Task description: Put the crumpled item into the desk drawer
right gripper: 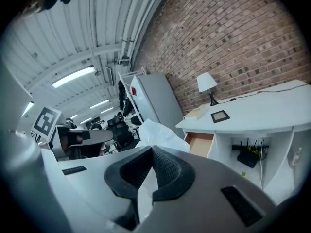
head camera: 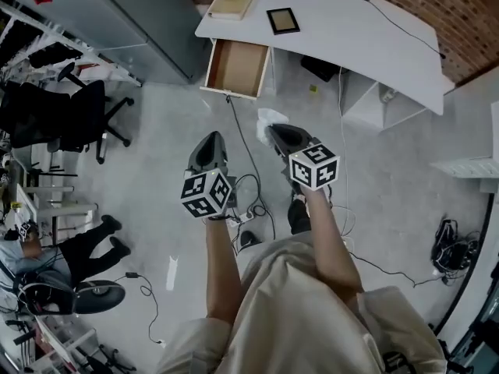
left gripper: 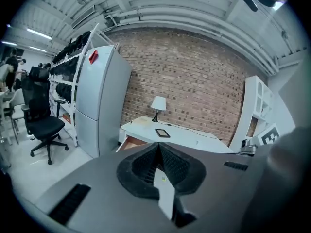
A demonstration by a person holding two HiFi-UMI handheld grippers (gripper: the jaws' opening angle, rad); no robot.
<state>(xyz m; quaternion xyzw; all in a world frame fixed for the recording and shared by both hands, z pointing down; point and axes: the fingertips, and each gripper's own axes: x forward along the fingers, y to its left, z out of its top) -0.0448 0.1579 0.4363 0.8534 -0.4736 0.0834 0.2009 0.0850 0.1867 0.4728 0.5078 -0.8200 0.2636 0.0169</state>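
Head view: grey floor [head camera: 156, 154] with loose cables [head camera: 251, 197]. A white desk [head camera: 351, 29] stands against a brick wall [head camera: 468, 6], with a book [head camera: 232, 2] and a dark tablet [head camera: 282, 20] on its top. The desk drawer [head camera: 236, 68] is pulled out and only its brown bottom shows. A grey cabinet [head camera: 132, 22] stands just beside the desk, and an office chair [head camera: 74, 115] is well apart from it. The left gripper [head camera: 210, 136] and the right gripper [head camera: 273, 129] are both over the floor, short of the desk. The white crumpled item [head camera: 270, 117] is at the right gripper's tip.

Left gripper view: jaws pressed together, nothing pinched. A lamp [left gripper: 158, 103] stands on the desk.

Right gripper view: jaws clamped on the crumpled item, which bulges above the tips. The open drawer is beyond it, and a router [right gripper: 249, 157] sits under the desk.
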